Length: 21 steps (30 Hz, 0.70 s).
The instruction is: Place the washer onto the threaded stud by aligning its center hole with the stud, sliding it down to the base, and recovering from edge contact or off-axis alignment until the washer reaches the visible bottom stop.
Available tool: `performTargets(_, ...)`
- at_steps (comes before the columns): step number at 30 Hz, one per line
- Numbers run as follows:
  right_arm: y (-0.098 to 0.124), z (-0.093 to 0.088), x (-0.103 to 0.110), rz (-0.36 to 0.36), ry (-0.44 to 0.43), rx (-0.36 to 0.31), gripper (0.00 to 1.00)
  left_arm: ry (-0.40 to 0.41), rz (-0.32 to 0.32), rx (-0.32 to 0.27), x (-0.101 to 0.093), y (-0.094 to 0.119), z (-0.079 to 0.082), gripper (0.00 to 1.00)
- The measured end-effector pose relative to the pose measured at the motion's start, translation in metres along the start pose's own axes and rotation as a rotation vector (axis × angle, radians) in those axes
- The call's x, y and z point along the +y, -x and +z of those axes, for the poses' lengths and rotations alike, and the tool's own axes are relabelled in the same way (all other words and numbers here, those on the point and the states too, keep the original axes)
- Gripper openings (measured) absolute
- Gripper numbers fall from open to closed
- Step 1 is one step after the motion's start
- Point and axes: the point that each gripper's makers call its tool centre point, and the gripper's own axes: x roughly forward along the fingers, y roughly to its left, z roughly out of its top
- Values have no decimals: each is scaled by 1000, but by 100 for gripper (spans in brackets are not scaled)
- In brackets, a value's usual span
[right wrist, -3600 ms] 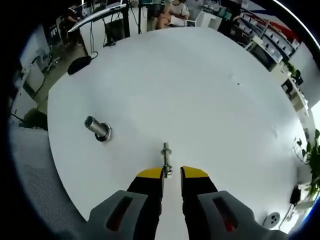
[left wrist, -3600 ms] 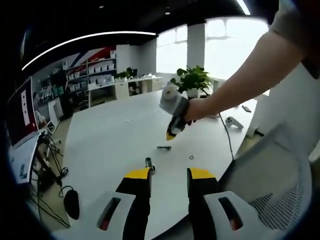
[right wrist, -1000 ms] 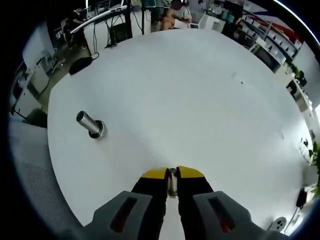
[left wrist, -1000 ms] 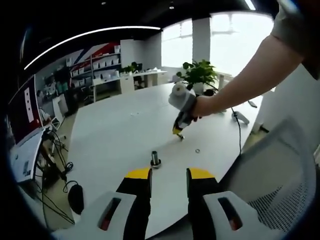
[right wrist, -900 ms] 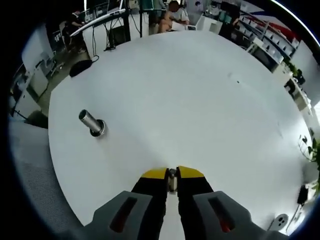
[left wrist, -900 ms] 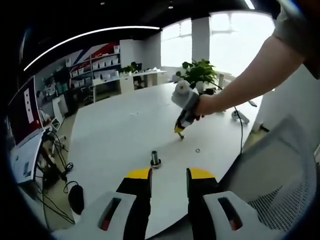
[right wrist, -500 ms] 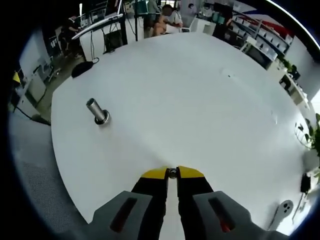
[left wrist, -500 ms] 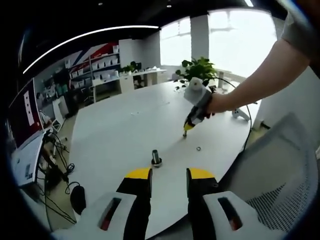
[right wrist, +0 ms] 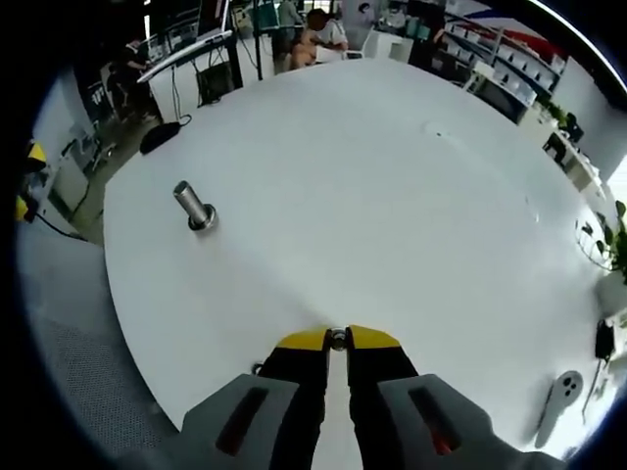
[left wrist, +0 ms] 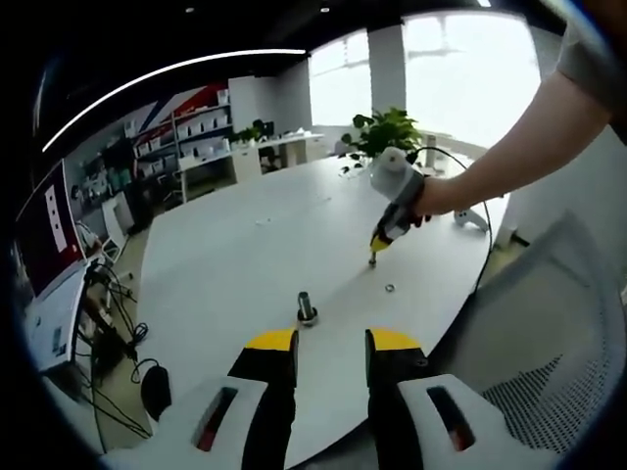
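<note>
— Stage check: which step is this?

— Early, I'd say. The washer [left wrist: 390, 288] lies flat on the white table [left wrist: 225, 255], right of centre in the left gripper view, well apart from the stud [left wrist: 307, 309], which stands upright on its base just above the left gripper [left wrist: 331, 343]. Nothing is on the stud yet.

— And the claws?

— The left one has its jaws parted a little with nothing between them. The right gripper [right wrist: 336, 338] is pinched onto a small metal piece [right wrist: 337, 339]; only its round end shows between the yellow tips, so I can't tell what it is. It isn't flat like the washer.

— Where's the right gripper against the washer?

— In the left gripper view it hangs in the upper right of the frame, tips down, near the washer but above it. From its own view the stud [right wrist: 196, 207] sits far off at the left.

— Next move?

— Probably picking up the washer by its edge, carrying it over the stud and squaring the hole to the axis before lowering.
</note>
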Motion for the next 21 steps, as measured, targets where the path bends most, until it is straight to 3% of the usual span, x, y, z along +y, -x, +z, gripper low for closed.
performTargets(21,-6,0,-1,16,31,56,11,7,-9,0,0,-1,0,25)
